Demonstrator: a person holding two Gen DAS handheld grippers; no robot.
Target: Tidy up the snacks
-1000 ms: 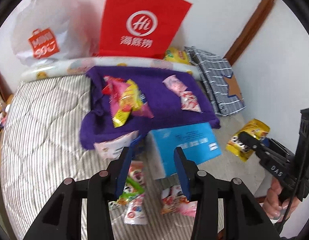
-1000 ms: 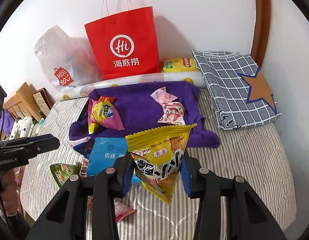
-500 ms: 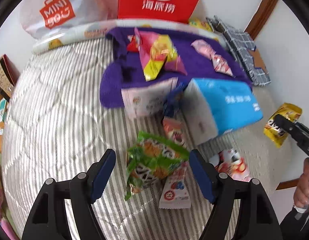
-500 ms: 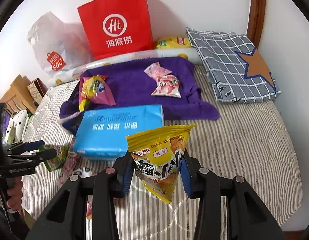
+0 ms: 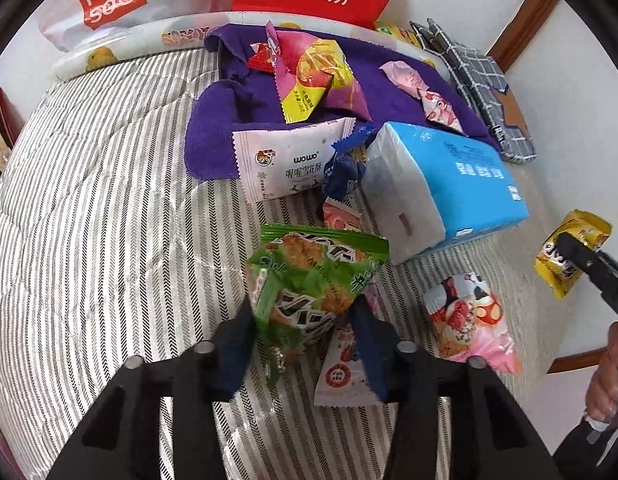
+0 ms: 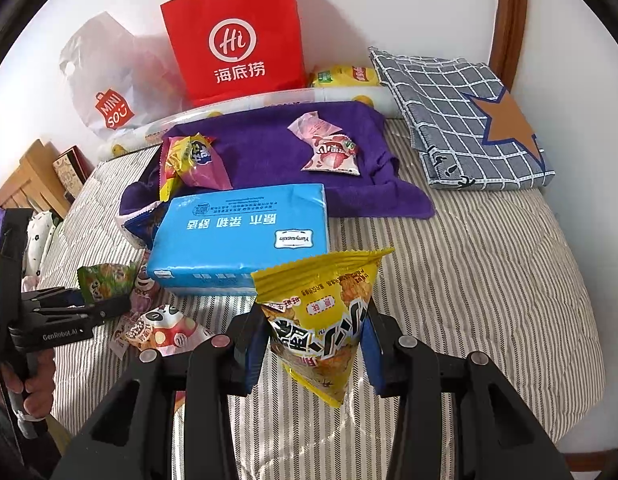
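My left gripper (image 5: 303, 320) points down at the striped bed, and its jaws are closing with a green snack bag (image 5: 309, 272) pinched between the pads. The right wrist view shows the same green bag (image 6: 105, 278) at the tip of the left gripper (image 6: 109, 304). My right gripper (image 6: 313, 340) is shut on a yellow snack bag (image 6: 321, 300), held upright above the bed. A purple towel (image 6: 269, 148) farther back carries a pink-and-yellow bag (image 6: 189, 160) and pink strawberry packets (image 6: 329, 152).
A blue tissue pack (image 6: 245, 232) lies in front of the towel. Loose snacks lie beside it: a white packet (image 5: 293, 160), a pink panda bag (image 5: 469, 320). A red paper bag (image 6: 237, 40), a white plastic bag (image 6: 109, 80) and a folded checked cloth (image 6: 461, 120) line the back.
My left gripper dropped toward the bed, opened wide around the green bag, then closed on it. The right gripper sank a little with the yellow bag still in it.
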